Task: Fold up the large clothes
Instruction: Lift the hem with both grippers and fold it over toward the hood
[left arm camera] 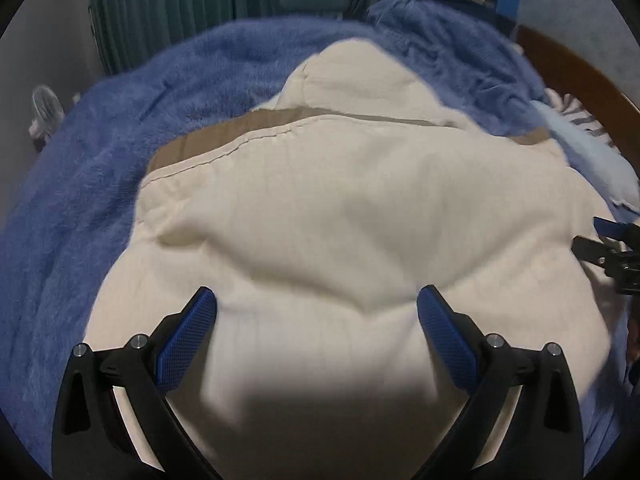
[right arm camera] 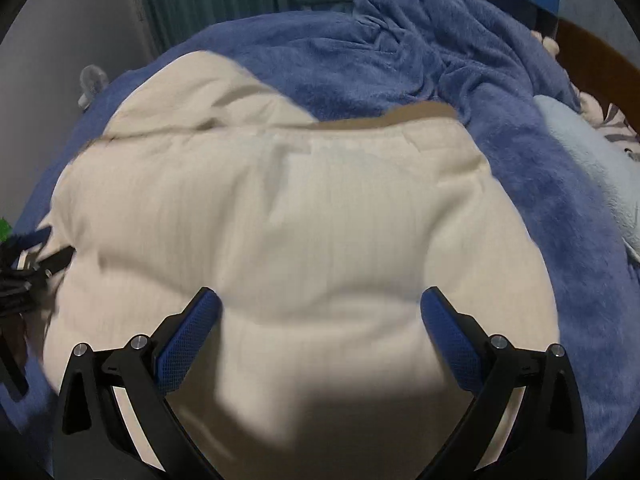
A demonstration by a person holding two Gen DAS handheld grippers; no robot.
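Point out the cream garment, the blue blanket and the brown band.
cream garment (left arm camera: pixel 340 208): left wrist view, its broad middle panel.
blue blanket (right arm camera: pixel 400 52): right wrist view, rumpled far part.
brown band (left arm camera: pixel 188 148): left wrist view, its left stretch.

A bed covered by a fuzzy blue blanket (left arm camera: pixel 80 168); a cream garment with a tan band (left arm camera: pixel 320 216) lies spread on it; a pale blue pillow (right arm camera: pixel 592 160) rests at its right edge.

I am working in a home bedroom: a bed is lying under a fuzzy blue blanket (right arm camera: pixel 400 64), green curtains (left arm camera: pixel 160 0) are hanging behind it.
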